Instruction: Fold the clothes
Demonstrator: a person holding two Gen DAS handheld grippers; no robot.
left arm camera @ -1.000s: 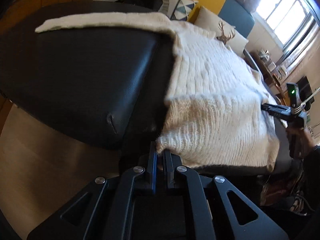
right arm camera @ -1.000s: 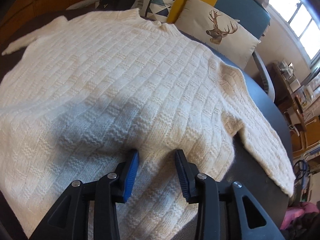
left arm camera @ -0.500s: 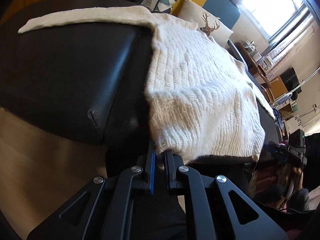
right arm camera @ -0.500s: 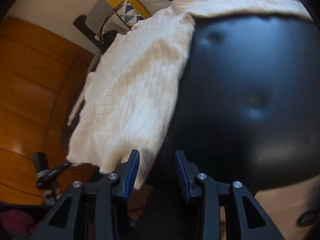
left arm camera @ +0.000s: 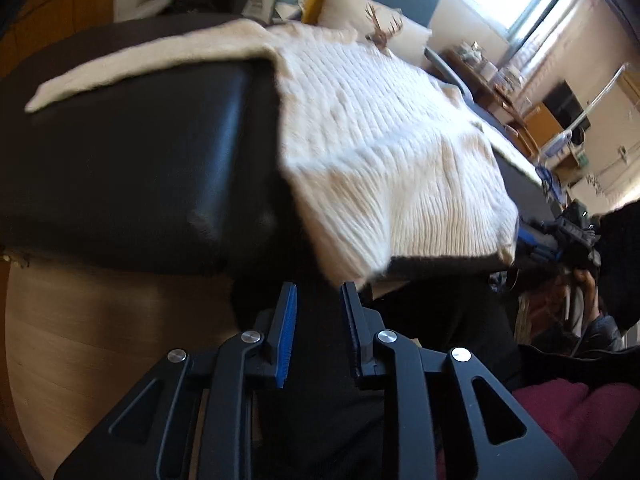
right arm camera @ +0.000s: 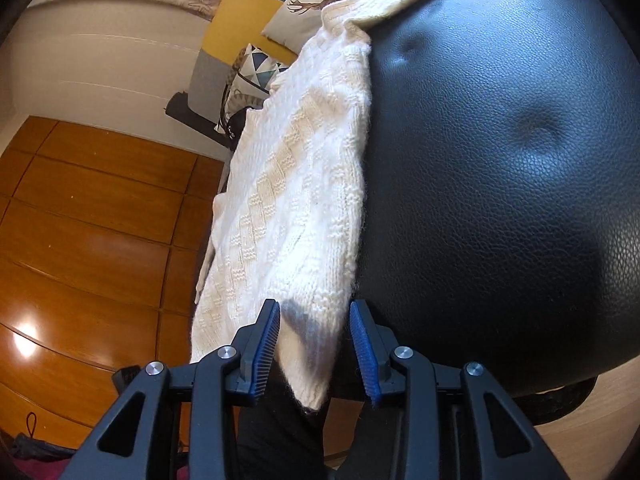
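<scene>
Cream textured-knit sweater (left arm camera: 384,136) flat on black padded leather surface (left arm camera: 132,152), no fold visible; all folds left. My left claw (left arm camera: 318,300) just opening, empty, hem corner clear. My right claw (right arm camera: 314,324) spread around other hem corner, not pinching.

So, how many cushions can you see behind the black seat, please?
2: the deer cushion beside the sweater's far end, and the triangle-pattern cushion next to it. More may be hidden.

Left gripper (left arm camera: 318,312): matte black linkage frame with triangular cut-outs, four silver round-head pivot screws, blue ribbed pads on black fingers. Right gripper (right arm camera: 314,334): identical build, same blue ribbed pads and silver screws. The person wears a dark sleeve (left arm camera: 622,256) and maroon trousers (left arm camera: 576,412).
</scene>
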